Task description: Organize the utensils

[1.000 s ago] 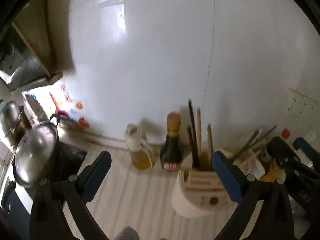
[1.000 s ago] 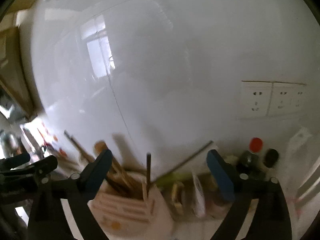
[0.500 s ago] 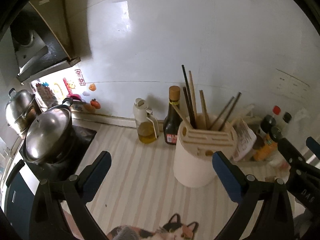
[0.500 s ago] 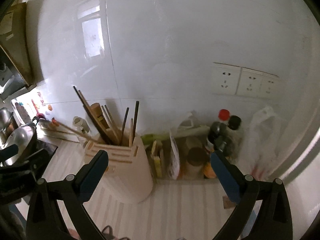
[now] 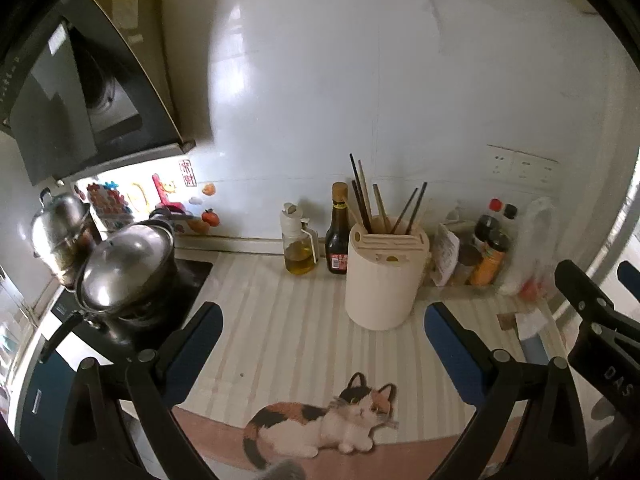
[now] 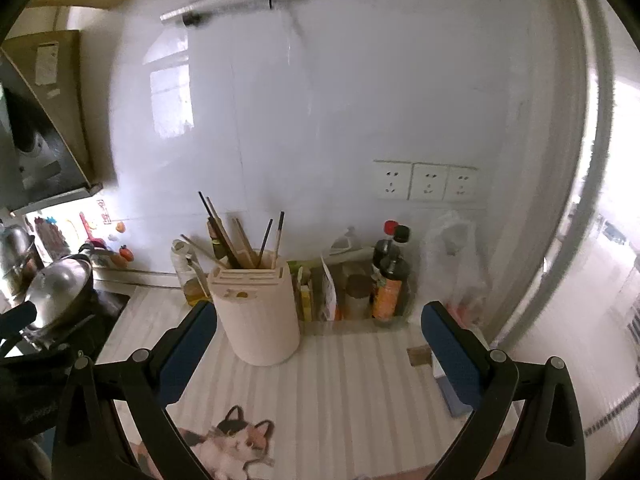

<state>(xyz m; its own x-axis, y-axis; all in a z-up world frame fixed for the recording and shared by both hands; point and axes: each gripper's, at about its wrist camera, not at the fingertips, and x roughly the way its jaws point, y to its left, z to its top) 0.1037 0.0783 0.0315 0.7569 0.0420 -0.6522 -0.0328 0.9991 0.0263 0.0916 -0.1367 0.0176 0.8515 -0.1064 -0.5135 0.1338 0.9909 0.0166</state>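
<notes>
A cream utensil holder [image 5: 383, 280] stands on the striped counter near the wall, with several chopsticks [image 5: 366, 204] upright in it. It also shows in the right wrist view [image 6: 258, 316], chopsticks [image 6: 236, 240] leaning out of its top. My left gripper [image 5: 323, 340] is open and empty, held back from the holder over the counter. My right gripper [image 6: 319, 340] is open and empty, just right of the holder and short of it. The right gripper's frame shows at the right edge of the left wrist view [image 5: 592, 320].
An oil jug [image 5: 298, 246] and dark sauce bottle [image 5: 338, 236] stand left of the holder. Bottles, packets and a plastic bag [image 6: 452, 264] crowd the right corner. Steel pots [image 5: 124, 268] sit on the stove at left. A cat-print mat [image 5: 320, 424] covers the counter's front.
Both grippers have pulled back and up from the holder, which now looks smaller and farther. The cat mat and the counter's front have come into view. Both stay open.
</notes>
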